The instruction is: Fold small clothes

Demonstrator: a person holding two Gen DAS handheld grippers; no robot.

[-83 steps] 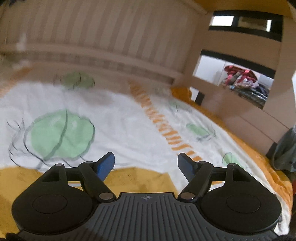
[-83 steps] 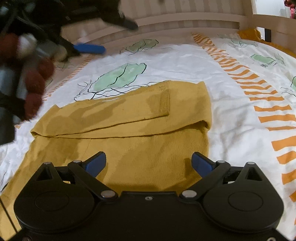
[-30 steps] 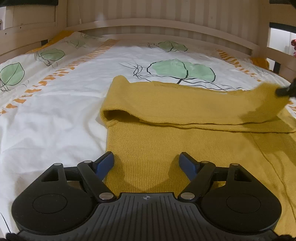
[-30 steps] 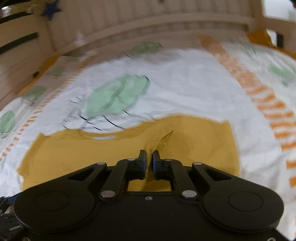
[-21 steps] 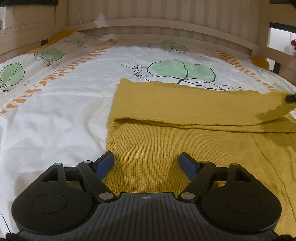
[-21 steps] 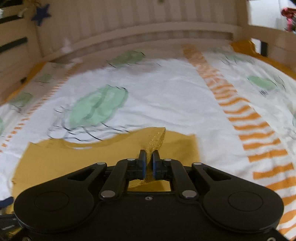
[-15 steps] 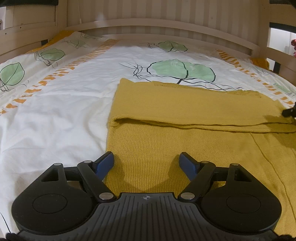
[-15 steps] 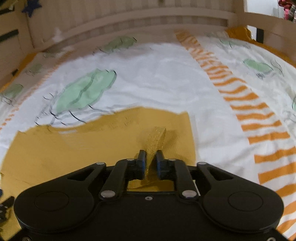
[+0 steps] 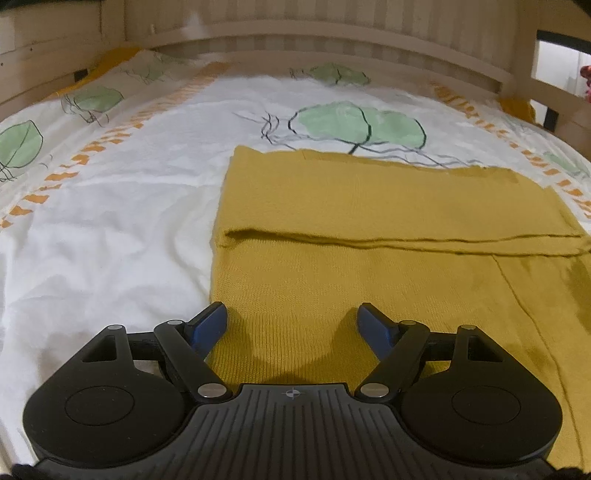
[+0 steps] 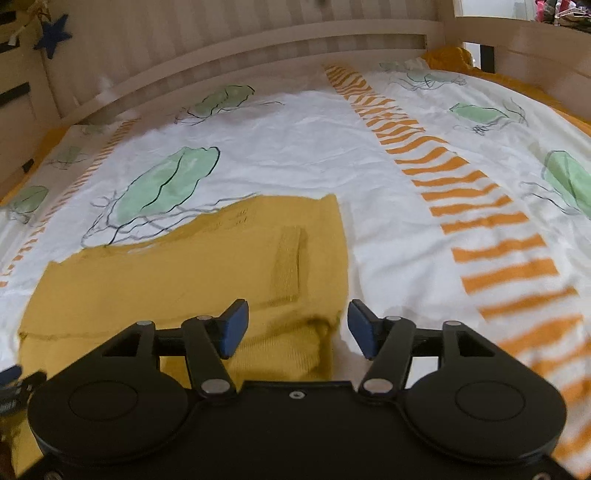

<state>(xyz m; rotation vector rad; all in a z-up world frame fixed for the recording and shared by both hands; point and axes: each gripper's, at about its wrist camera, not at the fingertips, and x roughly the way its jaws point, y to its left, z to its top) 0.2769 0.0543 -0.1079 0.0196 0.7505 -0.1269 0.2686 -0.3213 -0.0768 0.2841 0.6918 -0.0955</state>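
A mustard-yellow knit garment (image 9: 369, 236) lies flat on the bed, its far part folded over toward me with a fold edge running across. My left gripper (image 9: 291, 325) stands open above the garment's near left portion, nothing between its blue pads. In the right wrist view the same garment (image 10: 207, 266) shows its right edge and a ribbed cuff (image 10: 288, 266) lying flat on top. My right gripper (image 10: 295, 328) is above that right edge with its jaws opening; the pads press on nothing and the cloth lies loose beneath them.
The bed sheet (image 9: 122, 206) is white with green leaf prints and orange stripes (image 10: 461, 206). A wooden slatted bed rail (image 9: 332, 33) runs along the far side, with rails on both sides. The left gripper's tip (image 10: 11, 373) shows at the right wrist view's left edge.
The right gripper, shut on the garment's cuff, carried it rightward and down onto the garment, then opened and released it. The fold now lies flat. The left gripper stayed still and open.
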